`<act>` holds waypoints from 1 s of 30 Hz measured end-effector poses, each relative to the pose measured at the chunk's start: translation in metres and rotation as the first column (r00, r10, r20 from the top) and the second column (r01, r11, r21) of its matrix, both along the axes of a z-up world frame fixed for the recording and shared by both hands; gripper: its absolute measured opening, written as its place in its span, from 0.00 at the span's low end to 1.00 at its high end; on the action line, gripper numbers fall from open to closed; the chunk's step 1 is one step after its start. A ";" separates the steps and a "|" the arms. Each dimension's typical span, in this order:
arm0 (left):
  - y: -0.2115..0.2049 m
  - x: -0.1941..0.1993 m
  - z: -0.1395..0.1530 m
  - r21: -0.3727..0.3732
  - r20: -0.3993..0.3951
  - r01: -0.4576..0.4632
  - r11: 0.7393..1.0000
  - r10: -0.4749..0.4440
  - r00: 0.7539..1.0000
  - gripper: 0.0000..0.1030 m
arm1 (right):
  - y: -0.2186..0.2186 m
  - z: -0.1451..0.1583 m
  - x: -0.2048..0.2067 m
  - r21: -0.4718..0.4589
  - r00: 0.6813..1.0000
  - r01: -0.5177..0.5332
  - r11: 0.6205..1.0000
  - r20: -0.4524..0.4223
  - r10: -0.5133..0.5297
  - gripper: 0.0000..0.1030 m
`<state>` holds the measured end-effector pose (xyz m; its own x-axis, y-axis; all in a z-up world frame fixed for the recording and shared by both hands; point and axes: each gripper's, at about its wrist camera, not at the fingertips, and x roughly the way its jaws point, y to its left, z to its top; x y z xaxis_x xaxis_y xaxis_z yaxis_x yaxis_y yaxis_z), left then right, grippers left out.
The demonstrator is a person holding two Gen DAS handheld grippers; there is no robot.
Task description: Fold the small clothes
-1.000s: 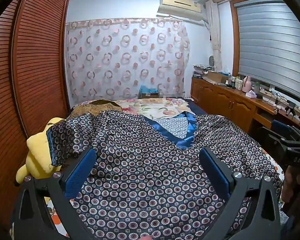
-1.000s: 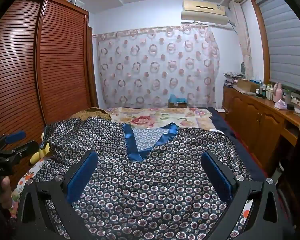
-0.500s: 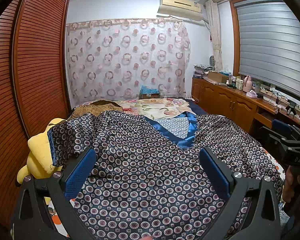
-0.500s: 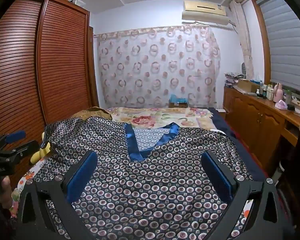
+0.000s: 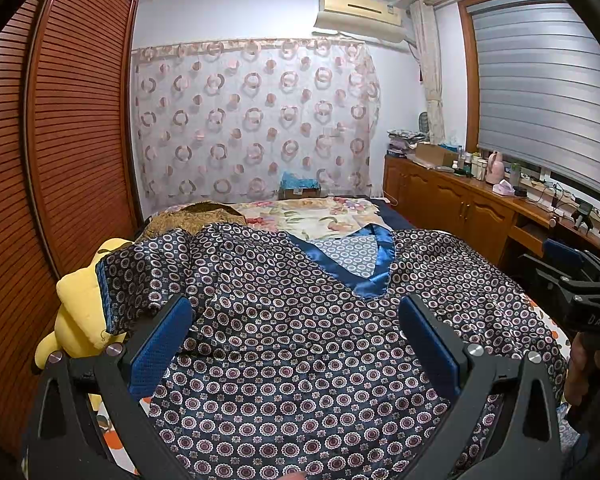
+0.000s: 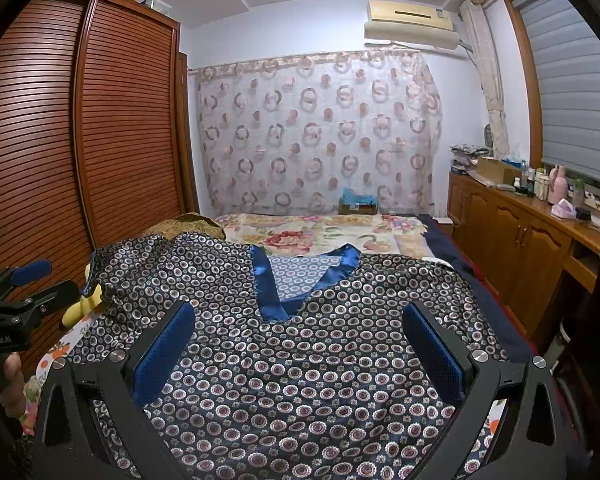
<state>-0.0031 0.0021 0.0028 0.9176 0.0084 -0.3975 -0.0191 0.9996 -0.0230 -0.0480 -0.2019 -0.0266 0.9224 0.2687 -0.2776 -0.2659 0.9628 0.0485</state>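
A dark navy top with a circle print (image 5: 300, 344) and a blue satin V-neck (image 5: 374, 268) lies spread face up on the bed; it also shows in the right wrist view (image 6: 300, 352). My left gripper (image 5: 296, 332) is open and empty, above the top's lower left part. My right gripper (image 6: 298, 340) is open and empty, above the lower middle, below the V-neck (image 6: 276, 300). The top's left sleeve (image 5: 140, 276) drapes over a yellow plush toy (image 5: 80, 304). Each gripper shows at the edge of the other's view.
The bed has a floral sheet (image 5: 312, 216) beyond the top. A slatted wooden wardrobe (image 5: 60, 160) runs along the left. A wooden cabinet (image 6: 520, 232) with bottles runs along the right. A patterned curtain (image 6: 320, 140) hangs at the far wall.
Both grippers stay open and almost still. The views have shifted only slightly; the top has not moved.
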 end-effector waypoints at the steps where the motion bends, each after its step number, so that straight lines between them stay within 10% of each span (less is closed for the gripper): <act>1: 0.000 0.000 0.000 0.001 0.000 0.001 1.000 -0.001 1.000 1.00 | 0.000 0.000 0.001 0.000 1.000 0.000 1.000 -0.001 0.000 1.00; 30: -0.001 -0.001 0.001 0.006 0.003 -0.001 1.000 0.001 1.000 1.00 | -0.001 -0.002 0.000 -0.002 1.000 -0.004 1.000 0.005 0.004 1.00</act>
<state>-0.0043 0.0007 0.0034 0.9188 0.0111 -0.3946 -0.0196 0.9997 -0.0175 -0.0475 -0.2028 -0.0286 0.9224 0.2722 -0.2740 -0.2704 0.9617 0.0451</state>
